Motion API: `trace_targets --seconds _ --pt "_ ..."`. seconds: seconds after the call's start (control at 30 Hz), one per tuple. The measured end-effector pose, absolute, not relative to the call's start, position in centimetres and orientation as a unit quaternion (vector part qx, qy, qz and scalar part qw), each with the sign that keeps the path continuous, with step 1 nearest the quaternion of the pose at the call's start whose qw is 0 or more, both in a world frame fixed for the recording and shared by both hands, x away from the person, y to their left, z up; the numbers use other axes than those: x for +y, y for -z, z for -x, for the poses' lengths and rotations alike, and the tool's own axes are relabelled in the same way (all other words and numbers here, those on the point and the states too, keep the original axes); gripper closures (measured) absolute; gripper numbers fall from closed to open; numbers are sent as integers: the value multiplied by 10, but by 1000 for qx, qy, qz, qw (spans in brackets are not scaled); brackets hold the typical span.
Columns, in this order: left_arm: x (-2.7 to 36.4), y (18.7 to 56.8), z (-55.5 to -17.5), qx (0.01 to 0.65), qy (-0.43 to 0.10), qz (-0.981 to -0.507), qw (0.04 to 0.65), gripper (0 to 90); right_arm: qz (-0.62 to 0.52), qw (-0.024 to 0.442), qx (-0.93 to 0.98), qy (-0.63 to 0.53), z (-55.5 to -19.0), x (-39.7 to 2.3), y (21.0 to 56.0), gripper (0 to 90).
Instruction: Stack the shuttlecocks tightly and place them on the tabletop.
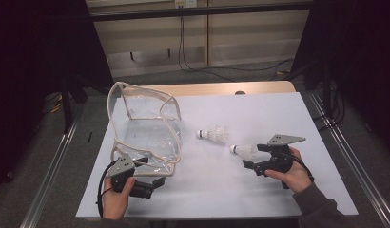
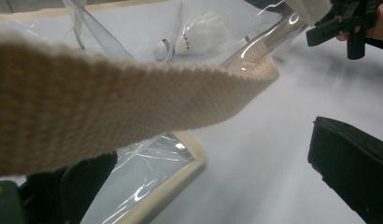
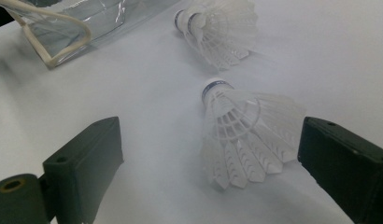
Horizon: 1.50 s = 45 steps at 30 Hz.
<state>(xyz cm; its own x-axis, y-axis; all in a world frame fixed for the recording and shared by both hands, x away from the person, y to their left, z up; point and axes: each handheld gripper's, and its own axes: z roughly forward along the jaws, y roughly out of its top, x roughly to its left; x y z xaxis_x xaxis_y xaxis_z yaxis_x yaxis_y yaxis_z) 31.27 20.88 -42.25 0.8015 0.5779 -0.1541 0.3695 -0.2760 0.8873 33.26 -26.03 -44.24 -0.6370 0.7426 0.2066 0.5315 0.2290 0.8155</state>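
While the left tongs (image 1: 144, 183) sit at about seven o'clock on the worktop (image 1: 259, 194), they meet the near edge of a clear plastic pouch (image 1: 145, 133) trimmed in cream webbing. From the high view their jaws lie by the pouch's front corner. In the left gripper view a broad band of webbing strap (image 2: 110, 112) crosses between the two black jaws, which stand well apart; whether they pinch the strap I cannot tell. The pouch stands partly upright, its mouth facing three o'clock, its far rim raised toward eleven o'clock.

Moving toward the centre, a white shuttlecock (image 1: 213, 135) lies on its side just past the pouch's mouth, cork pointing to nine o'clock, feathers to three. It touches neither the pouch nor either tool. Through the clear wall it also shows in the left gripper view.

Next, slightly toward four o'clock from it, a second shuttlecock (image 1: 244, 150) lies on its side too, cork toward nine o'clock. The right tongs (image 1: 252, 156) come in from five o'clock, held in the person's right hand (image 1: 293, 175). In the right gripper view their jaws are spread wide with this shuttlecock's (image 3: 241, 135) feather skirt between them, nearer one jaw, touching neither as far as I can see. They hold nothing.
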Motion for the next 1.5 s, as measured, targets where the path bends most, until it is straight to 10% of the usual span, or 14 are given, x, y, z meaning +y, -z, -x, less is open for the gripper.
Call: trace_targets --seconds 1.5 --pt "209 423 -313 298 -100 -792 524 12 -413 122 783 -448 -346 -242 449 540"
